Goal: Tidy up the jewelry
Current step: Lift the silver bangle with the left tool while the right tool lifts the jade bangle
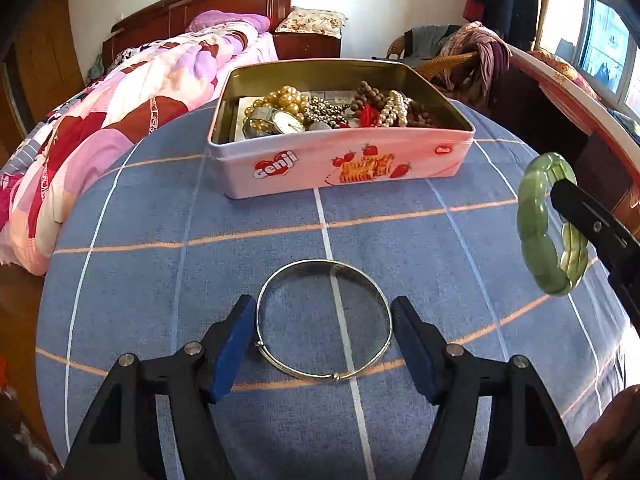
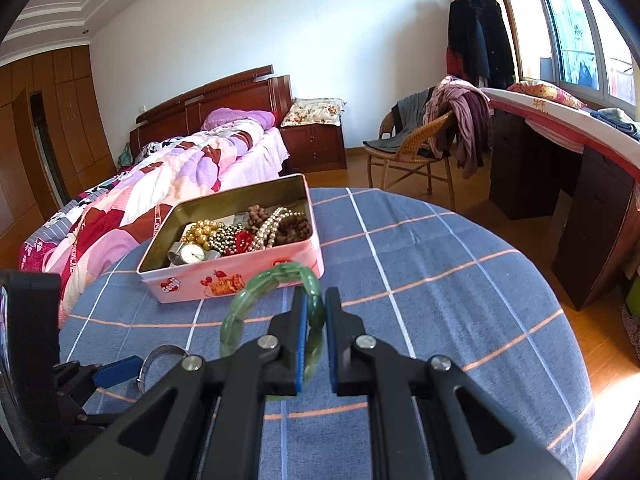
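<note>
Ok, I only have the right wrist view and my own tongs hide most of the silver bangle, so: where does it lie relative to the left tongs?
Observer: The silver bangle lies flat on the blue checked cloth, between the pads of the left tongs.
Operator: Are they closed on it?
Observer: No, they stand open, one pad outside the ring on each side; whether either touches it I cannot tell.
Operator: How is it placed against the tin?
Observer: The whole ring is nearer the camera than the pink tin, with bare cloth between them.
</note>
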The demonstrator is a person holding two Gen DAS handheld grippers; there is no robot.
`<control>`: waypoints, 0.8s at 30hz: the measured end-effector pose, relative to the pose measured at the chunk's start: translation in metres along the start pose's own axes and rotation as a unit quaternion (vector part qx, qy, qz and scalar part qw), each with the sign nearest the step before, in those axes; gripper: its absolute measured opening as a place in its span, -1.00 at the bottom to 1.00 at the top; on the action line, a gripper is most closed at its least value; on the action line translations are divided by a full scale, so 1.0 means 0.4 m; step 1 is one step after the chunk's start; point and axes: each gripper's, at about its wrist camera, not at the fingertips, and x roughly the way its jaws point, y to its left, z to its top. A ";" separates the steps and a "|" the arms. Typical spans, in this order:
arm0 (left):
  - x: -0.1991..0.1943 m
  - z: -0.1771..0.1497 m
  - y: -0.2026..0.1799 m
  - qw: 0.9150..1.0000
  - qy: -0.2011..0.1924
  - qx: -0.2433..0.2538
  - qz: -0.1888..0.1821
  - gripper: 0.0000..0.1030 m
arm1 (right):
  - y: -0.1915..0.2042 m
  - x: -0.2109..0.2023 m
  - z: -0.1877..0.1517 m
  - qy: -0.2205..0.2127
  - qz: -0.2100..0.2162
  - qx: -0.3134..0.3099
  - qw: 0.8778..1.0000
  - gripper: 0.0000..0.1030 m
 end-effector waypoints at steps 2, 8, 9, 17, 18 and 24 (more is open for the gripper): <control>-0.002 -0.003 0.000 1.000 0.000 0.001 0.000 0.34 | -0.001 0.001 0.000 0.001 0.001 0.000 1.000 -0.78; -0.028 -0.003 0.005 1.000 -0.019 -0.008 -0.005 0.34 | 0.000 -0.004 0.001 -0.006 0.000 -0.001 1.000 -0.78; -0.038 -0.006 0.006 1.000 -0.026 -0.010 -0.005 0.34 | 0.001 -0.007 0.002 -0.009 -0.001 -0.002 1.000 -0.78; -0.111 -0.046 0.061 0.996 -0.066 -0.044 -0.030 0.33 | -0.006 -0.045 -0.014 0.002 0.016 0.011 1.000 -0.78; -0.120 -0.050 0.069 0.996 -0.072 -0.050 -0.033 0.33 | -0.006 -0.050 -0.017 0.004 0.020 0.012 1.000 -0.78; -0.173 -0.053 0.089 0.991 -0.112 -0.061 -0.037 0.33 | 0.016 -0.068 -0.022 0.009 0.034 0.004 0.999 -0.78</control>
